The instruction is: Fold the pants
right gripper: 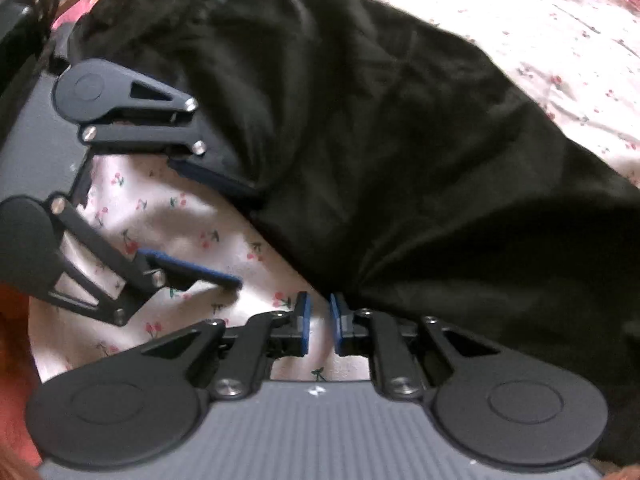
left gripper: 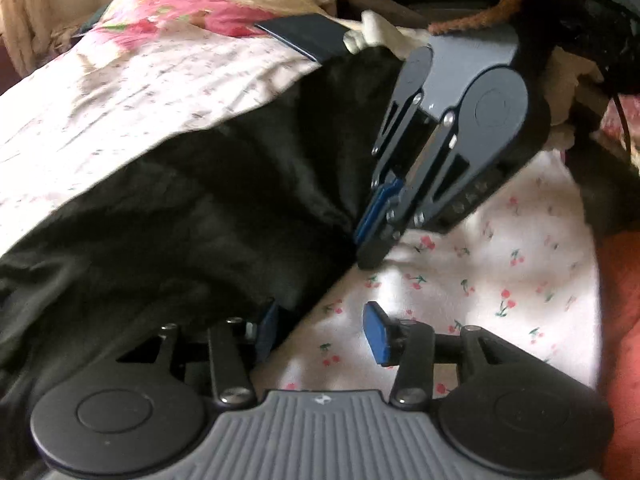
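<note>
Pants (right gripper: 400, 152), black and rumpled, are lying in a thick band across a cherry-print bedsheet (right gripper: 168, 216), apparently already doubled. Judging by this, a fold is just being released; next comes regripping an end to fold again. Left gripper (left gripper: 320, 328) is standing open, one pad tucked under the hem. Right gripper (right gripper: 319, 320) is gaping narrowly, holding nothing.

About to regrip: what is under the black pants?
The black pants lie on the cherry-print sheet, visible beside their edge. Whatever lies beneath the bunched middle is covered.
</note>
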`<state>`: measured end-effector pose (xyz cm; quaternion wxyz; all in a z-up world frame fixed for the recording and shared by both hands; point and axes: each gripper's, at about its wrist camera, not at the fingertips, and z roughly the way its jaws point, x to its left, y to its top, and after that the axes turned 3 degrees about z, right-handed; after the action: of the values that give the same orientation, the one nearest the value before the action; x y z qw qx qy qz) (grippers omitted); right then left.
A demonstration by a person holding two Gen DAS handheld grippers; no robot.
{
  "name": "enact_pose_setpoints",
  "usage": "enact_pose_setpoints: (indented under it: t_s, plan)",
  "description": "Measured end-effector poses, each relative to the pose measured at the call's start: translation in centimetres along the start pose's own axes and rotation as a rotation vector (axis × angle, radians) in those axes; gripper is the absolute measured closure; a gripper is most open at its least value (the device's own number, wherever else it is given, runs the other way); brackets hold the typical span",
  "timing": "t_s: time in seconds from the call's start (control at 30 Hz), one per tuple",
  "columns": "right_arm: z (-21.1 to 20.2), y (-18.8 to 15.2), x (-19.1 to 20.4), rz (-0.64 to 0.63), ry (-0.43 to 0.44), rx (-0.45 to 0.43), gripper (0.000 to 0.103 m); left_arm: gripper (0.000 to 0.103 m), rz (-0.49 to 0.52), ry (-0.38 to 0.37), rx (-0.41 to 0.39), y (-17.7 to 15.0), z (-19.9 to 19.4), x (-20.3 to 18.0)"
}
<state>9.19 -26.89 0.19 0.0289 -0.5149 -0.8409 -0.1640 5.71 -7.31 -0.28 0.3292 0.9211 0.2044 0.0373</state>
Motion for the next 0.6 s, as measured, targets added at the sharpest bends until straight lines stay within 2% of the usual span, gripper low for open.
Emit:
enact_pose_setpoints:
  t_s: [0.1,0.17,0.27,0.33,0.4,0.47,0.53,0.6]
  plan:
    - [-2.5,1.3,0.3,-0.010,0.008,-0.112,0.089,0.044,-0.049,0.105,-0.077,-0.1,-3.2,2.4]
    - [-2.9,2.6,0.7,-0.012,0.015,-0.176,0.082,0.043,-0.125,0.203,-0.114,-1.0,-4.7,5.0]
    - [-1.2,5.5,1.4,-0.022,0.033,-0.265,0.080,0.043,-0.301,0.388,-0.068,-4.1,-4.9,9.6]
    - [0.3,8.2,2.5,-0.029,0.053,-0.312,0.079,0.043,-0.408,0.415,-0.028,-7.3,-5.5,11.5]
    - [0.3,10.4,2.9,-0.054,0.103,-0.351,0.079,0.043,-0.440,0.416,-0.034,-9.3,-6.7,11.4]
    - [2.0,14.1,3.2,-0.071,0.177,-0.374,0.064,0.043,-0.449,0.427,-0.033,-10.1,-8.0,10.7]
    - [3.9,18.0,3.3,-0.090,0.250,-0.367,0.056,0.043,-0.448,0.441,-0.072,-9.8,-8.9,10.7]
    - [6.1,21.4,3.2,-0.073,0.299,-0.369,0.056,0.043,-0.454,0.503,-0.165,-9.0,-9.7,11.8]
